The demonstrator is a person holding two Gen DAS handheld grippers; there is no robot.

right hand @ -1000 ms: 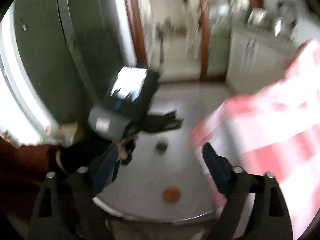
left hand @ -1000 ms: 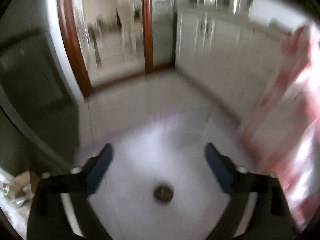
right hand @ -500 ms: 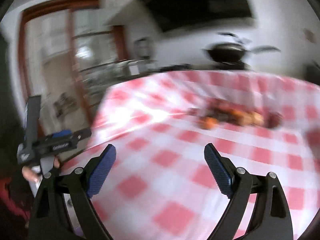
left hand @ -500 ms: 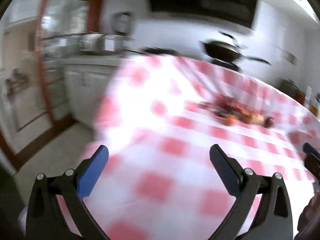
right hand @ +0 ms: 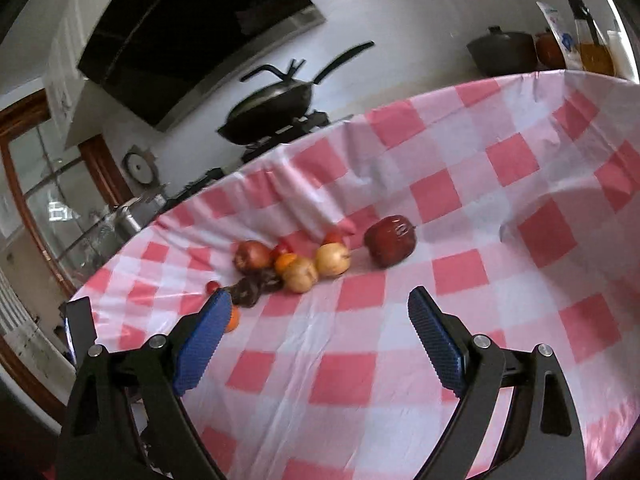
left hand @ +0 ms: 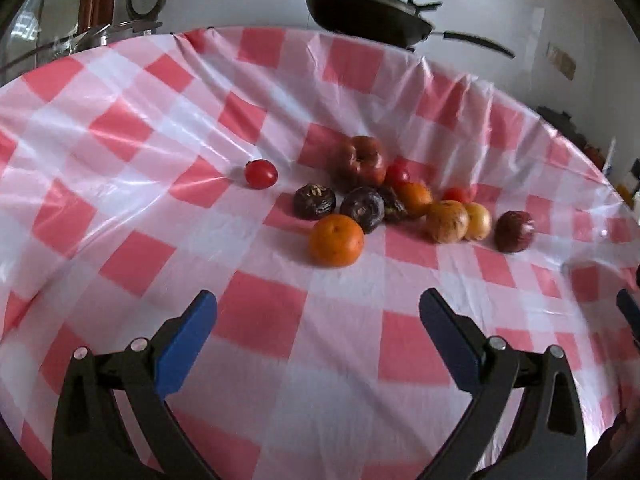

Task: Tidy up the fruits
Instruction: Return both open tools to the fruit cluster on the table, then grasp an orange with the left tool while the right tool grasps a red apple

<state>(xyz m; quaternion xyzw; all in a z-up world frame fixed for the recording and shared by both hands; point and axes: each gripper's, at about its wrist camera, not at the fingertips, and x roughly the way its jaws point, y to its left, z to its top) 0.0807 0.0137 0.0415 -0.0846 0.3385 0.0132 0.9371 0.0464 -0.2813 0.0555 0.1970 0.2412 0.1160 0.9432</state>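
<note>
Fruits (left hand: 384, 200) lie clustered at frame centre, straight above our wide-open left gripper (left hand: 318, 312), the orange (left hand: 336, 240) nearest; our right gripper (right hand: 320, 312) gapes empty too.

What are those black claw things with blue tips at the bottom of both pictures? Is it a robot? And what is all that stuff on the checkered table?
It is not a robot. A person holds one grabbing tool in each hand, and each tool has a small camera looking forward along its two fingers. That is why you see claws at the bottom.

One picture comes from the left gripper, the other from the right gripper. Both are open and hold nothing.

They look at a table with a red and white tablecloth. On it lies a pile of fruit: an orange in front, dark wrinkled fruits behind it, a small red tomato off to one side, a yellowish fruit, and a dark red apple apart from the pile.

Behind the table a black pan sits on a stove. The round, bent look comes from the fisheye lens.
</note>
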